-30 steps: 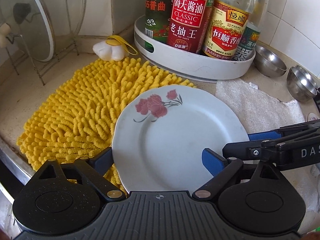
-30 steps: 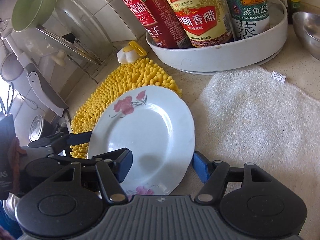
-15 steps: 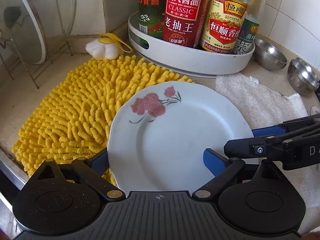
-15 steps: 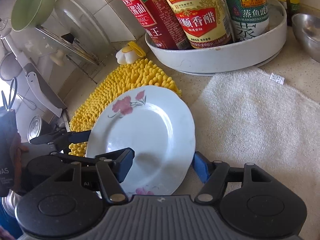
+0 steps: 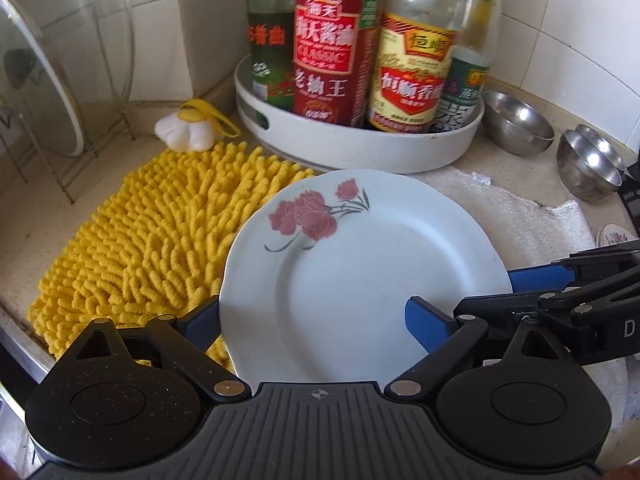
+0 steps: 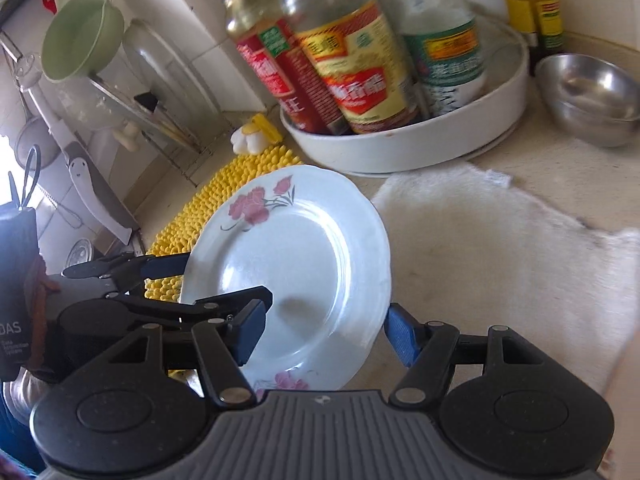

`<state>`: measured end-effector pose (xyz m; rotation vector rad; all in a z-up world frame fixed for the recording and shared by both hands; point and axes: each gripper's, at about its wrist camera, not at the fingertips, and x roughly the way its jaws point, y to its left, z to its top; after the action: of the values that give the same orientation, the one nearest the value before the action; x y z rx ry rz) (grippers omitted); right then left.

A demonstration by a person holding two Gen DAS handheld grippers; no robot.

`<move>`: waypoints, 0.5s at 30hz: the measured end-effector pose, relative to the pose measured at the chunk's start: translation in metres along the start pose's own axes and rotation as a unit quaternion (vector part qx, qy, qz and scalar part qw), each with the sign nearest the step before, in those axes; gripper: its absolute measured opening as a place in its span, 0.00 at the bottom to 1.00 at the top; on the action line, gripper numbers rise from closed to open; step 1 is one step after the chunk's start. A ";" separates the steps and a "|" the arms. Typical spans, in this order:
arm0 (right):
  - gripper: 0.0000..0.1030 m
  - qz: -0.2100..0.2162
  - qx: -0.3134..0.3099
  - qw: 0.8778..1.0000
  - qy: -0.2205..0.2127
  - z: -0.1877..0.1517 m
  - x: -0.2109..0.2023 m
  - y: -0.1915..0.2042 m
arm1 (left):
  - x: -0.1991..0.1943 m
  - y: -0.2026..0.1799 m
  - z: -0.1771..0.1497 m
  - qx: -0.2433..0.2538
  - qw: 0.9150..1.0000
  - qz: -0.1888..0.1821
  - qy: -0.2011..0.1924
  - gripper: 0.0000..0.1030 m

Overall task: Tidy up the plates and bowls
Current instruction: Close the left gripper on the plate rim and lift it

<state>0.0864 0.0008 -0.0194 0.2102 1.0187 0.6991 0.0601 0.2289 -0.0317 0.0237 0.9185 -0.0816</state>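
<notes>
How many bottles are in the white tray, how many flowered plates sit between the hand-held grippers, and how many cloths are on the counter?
Bottles in the tray: 4
Plate: 1
Cloths, a yellow mat and a white towel: 2
Total: 7

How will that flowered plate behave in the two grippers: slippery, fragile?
The plate looks glazed and glossy, so likely slick against the blue pads. It appears rigid ceramic, probably chipping if dropped on the counter. The left gripper and right gripper each straddle its rim, so it may tilt if one slips.
</notes>
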 end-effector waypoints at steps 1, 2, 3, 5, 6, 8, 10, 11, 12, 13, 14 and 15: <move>0.66 -0.002 0.003 1.000 -0.005 -0.001 -0.005 -0.002 | -0.001 -0.004 0.001 0.002 1.000 -0.001 -0.001 0.94; 0.66 -0.003 0.005 1.000 -0.009 -0.002 -0.010 -0.004 | -0.002 -0.009 0.003 0.005 1.000 -0.002 -0.002 0.94; 0.66 -0.005 0.008 1.000 -0.013 -0.004 -0.015 -0.007 | -0.003 -0.013 0.005 0.009 1.000 -0.004 -0.003 0.94; 0.66 -0.012 0.012 1.000 -0.020 -0.006 -0.025 -0.012 | -0.005 -0.022 0.009 0.019 1.000 -0.008 -0.005 0.94; 0.66 -0.016 0.015 1.000 -0.023 -0.008 -0.030 -0.014 | -0.005 -0.027 0.011 0.023 1.000 -0.010 -0.006 0.94; 0.66 -0.024 0.023 0.999 -0.030 -0.012 -0.039 -0.020 | -0.006 -0.036 0.016 0.030 0.999 -0.016 -0.008 0.94; 0.66 -0.033 0.032 0.998 -0.038 -0.017 -0.049 -0.026 | -0.007 -0.046 0.021 0.041 0.999 -0.024 -0.011 0.94; 0.66 -0.038 0.038 0.998 -0.044 -0.020 -0.055 -0.028 | -0.008 -0.051 0.023 0.048 0.998 -0.028 -0.013 0.94; 0.66 -0.043 0.043 0.997 -0.049 -0.022 -0.061 -0.031 | -0.008 -0.057 0.025 0.055 0.998 -0.032 -0.015 0.94; 0.66 -0.047 0.049 0.996 -0.054 -0.025 -0.067 -0.034 | -0.008 -0.062 0.026 0.062 0.997 -0.037 -0.015 0.94; 0.66 -0.052 0.054 0.995 -0.059 -0.028 -0.074 -0.037 | -0.008 -0.068 0.026 0.068 0.997 -0.042 -0.015 0.94; 0.66 -0.057 0.058 0.995 -0.065 -0.031 -0.080 -0.039 | -0.008 -0.073 0.027 0.074 0.996 -0.048 -0.016 0.94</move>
<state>0.0512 -0.0838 0.0026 0.2929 0.9405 0.5157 0.0705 0.1548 -0.0077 0.1167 0.8789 -0.2385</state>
